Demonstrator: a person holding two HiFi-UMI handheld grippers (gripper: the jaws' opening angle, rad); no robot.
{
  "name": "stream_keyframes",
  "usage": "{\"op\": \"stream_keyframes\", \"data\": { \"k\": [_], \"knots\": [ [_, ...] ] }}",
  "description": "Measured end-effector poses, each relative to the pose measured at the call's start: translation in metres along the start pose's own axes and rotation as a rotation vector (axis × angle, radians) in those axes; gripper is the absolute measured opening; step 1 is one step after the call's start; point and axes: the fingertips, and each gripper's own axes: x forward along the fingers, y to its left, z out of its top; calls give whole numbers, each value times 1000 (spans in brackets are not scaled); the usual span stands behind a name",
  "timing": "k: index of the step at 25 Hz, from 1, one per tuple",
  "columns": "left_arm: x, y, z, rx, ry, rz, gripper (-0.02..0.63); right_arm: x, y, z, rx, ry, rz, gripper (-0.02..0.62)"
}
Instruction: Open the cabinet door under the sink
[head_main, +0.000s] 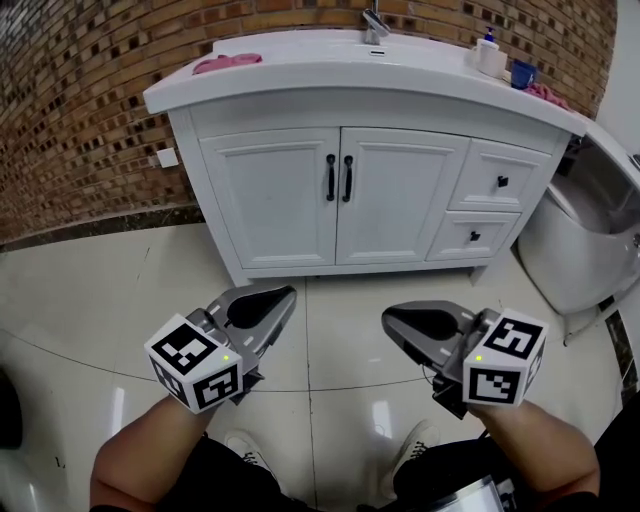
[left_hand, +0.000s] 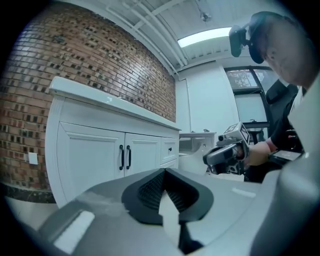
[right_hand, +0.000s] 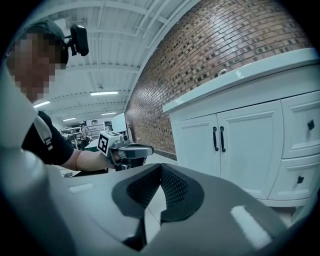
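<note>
The white cabinet under the sink has two doors, left (head_main: 275, 195) and right (head_main: 398, 195), both closed. Their black vertical handles (head_main: 338, 178) sit side by side at the centre seam, and show again in the left gripper view (left_hand: 125, 157) and in the right gripper view (right_hand: 218, 138). My left gripper (head_main: 287, 294) and right gripper (head_main: 390, 318) hover over the floor a short way in front of the cabinet, touching nothing. Each one's jaws meet at the tips with nothing between them, as seen in the left gripper's own view (left_hand: 164, 171) and the right gripper's own view (right_hand: 160, 167).
Two drawers (head_main: 492, 182) with black knobs sit to the right of the doors. On the countertop (head_main: 300, 78) are a faucet (head_main: 374, 25), a pink cloth (head_main: 227, 62), a soap bottle (head_main: 488, 52) and a blue cup (head_main: 522, 72). A white fixture (head_main: 585, 240) stands at the right, a brick wall (head_main: 80, 110) at the left.
</note>
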Motion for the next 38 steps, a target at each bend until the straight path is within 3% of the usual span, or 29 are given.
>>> {"op": "stream_keyframes", "data": {
  "k": [6, 10, 16, 25, 35, 38],
  "knots": [
    [15, 21, 11, 109, 4, 60, 6, -4, -2, 5, 18, -21, 3, 6],
    [37, 21, 22, 188, 39, 39, 7, -2, -5, 16, 4, -48, -1, 7],
    [71, 38, 34, 136, 42, 39, 8, -2, -8, 16, 3, -57, 10, 7],
    [126, 99, 21, 159, 163, 133, 44, 7, -6, 33, -62, -82, 52, 8],
    [172, 136, 22, 145, 88, 209, 78, -3, -36, 24, -34, -79, 34, 7],
    [182, 148, 21, 177, 97, 219, 78, -11, -49, 27, 4, -101, 16, 8]
  ]
}}
